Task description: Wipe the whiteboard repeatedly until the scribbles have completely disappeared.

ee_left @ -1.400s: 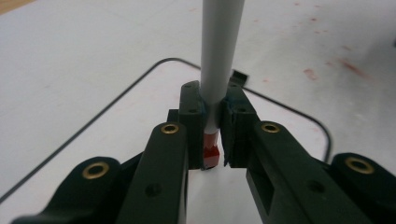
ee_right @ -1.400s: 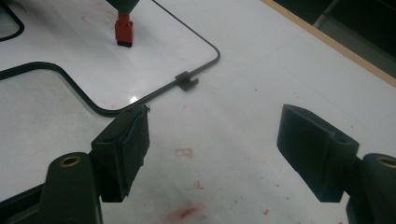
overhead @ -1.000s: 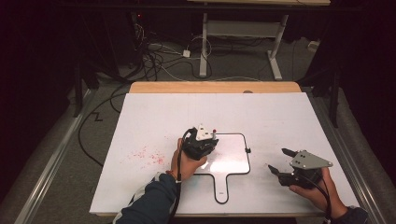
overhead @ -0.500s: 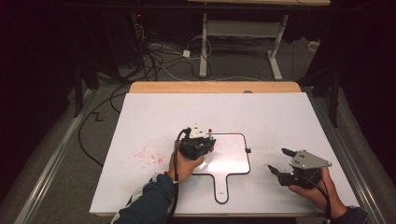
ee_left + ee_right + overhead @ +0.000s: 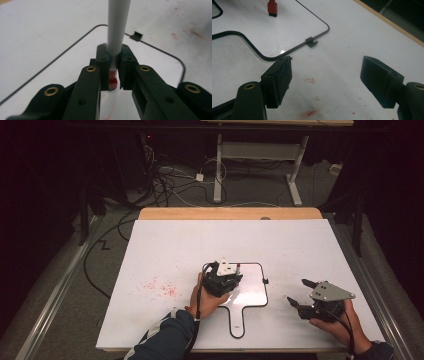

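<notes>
A small white board with a thin black rim (image 5: 265, 296) and a short handle lies flat on the white table. My left gripper (image 5: 231, 273) hovers over the board's left part, shut on a white marker (image 5: 118, 22) with a red end (image 5: 113, 79) between the jaws. The marker's red tip (image 5: 272, 7) points down at the board's surface. My right gripper (image 5: 298, 291) rests to the right of the board, open, with nothing between its fingers (image 5: 279, 75). A small black clip (image 5: 311, 42) sits on the board's rim.
Red smudges (image 5: 161, 287) mark the white table (image 5: 190, 245) left of the board, and more red specks (image 5: 308, 113) lie under the right gripper. A wooden edge (image 5: 230, 213) runs along the table's far side, with cables and a desk frame on the floor beyond.
My left gripper, with the marker in it, has shifted a little to the right and nearer over the board. The right gripper has stayed where it was.
</notes>
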